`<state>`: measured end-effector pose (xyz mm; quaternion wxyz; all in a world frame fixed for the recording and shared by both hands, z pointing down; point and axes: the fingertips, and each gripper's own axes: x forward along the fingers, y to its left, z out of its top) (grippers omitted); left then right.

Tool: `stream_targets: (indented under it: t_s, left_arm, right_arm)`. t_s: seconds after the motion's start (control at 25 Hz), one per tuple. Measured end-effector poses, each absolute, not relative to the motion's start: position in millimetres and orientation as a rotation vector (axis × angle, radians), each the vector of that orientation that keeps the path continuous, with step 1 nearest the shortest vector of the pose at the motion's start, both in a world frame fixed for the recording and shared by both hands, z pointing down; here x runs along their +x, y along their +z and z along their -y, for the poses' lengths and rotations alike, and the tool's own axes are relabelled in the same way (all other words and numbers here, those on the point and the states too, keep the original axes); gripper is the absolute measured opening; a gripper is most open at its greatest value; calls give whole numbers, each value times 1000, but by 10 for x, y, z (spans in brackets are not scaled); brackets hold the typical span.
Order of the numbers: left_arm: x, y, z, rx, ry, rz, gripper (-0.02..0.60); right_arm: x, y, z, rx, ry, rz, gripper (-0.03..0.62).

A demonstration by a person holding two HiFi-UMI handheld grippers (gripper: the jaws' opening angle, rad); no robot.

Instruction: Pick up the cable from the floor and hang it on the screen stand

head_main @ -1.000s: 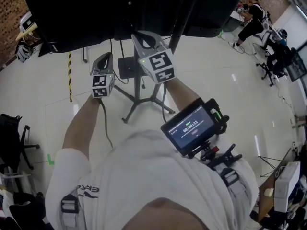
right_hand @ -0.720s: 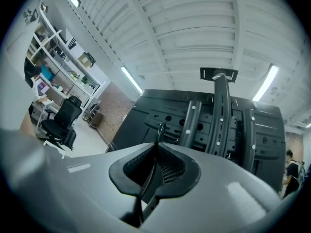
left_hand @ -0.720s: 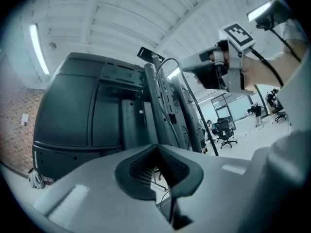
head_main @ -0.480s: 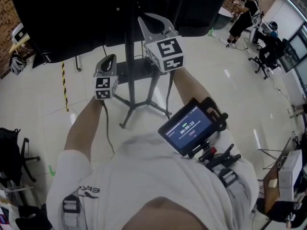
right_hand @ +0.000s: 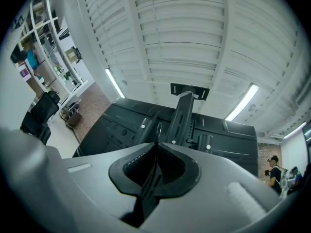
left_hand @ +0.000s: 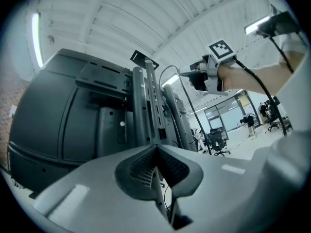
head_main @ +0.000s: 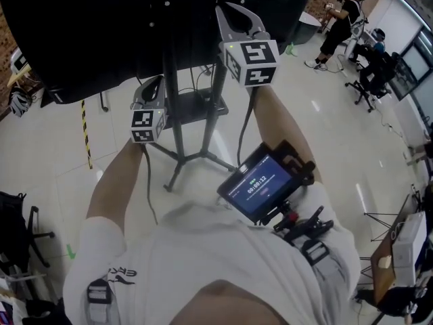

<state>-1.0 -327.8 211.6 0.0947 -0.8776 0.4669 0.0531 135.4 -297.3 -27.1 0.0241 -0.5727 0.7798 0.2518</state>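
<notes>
Holds two tools up before one screen stand (head_main: 177,147). Clamps one cable (right_hand: 146,198) in the right tool (right_hand: 156,143); presses the left tool (left_hand: 155,147) shut.

Walled off ahead by the black screen back (head_main: 88,39), looming over both grippers. Split down the middle by the upright stand post (head_main: 169,93), with a slanted brace (head_main: 218,100) and a small shelf (head_main: 196,105) beside it. Left gripper (left_hand: 156,147) left of the post, right gripper (right_hand: 156,143) on the other side. Open above the screen's top edge, under the ceiling. Cluttered low down by spread legs (head_main: 196,156). Open rightward over bare floor (head_main: 318,120), up to distant chairs (head_main: 369,73) and a standing person (head_main: 340,19). Crowded near the chest by a mounted monitor (head_main: 260,185).
</notes>
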Motion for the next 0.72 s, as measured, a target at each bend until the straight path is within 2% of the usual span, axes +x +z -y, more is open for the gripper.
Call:
stream_targets:
  t_s: [0.2, 0.32, 0.56, 0.72]
  left_arm:
    - [449, 1499, 3685, -2522, 264, -1384, 2]
    - [509, 1231, 3644, -2474, 323, -1363, 2]
    - [511, 1036, 3495, -2412, 388, -1352, 2]
    - [889, 935, 3692, -2391, 376, -1380, 2]
  right_arm:
    - [1881, -560, 3393, -1701, 811, -2406, 34]
    - [1895, -734, 3429, -1650, 828, -2405, 34]
    - [1949, -949, 3501, -1585, 727, -2394, 34]
    - [2447, -1040, 3858, -1573, 614, -2396, 34]
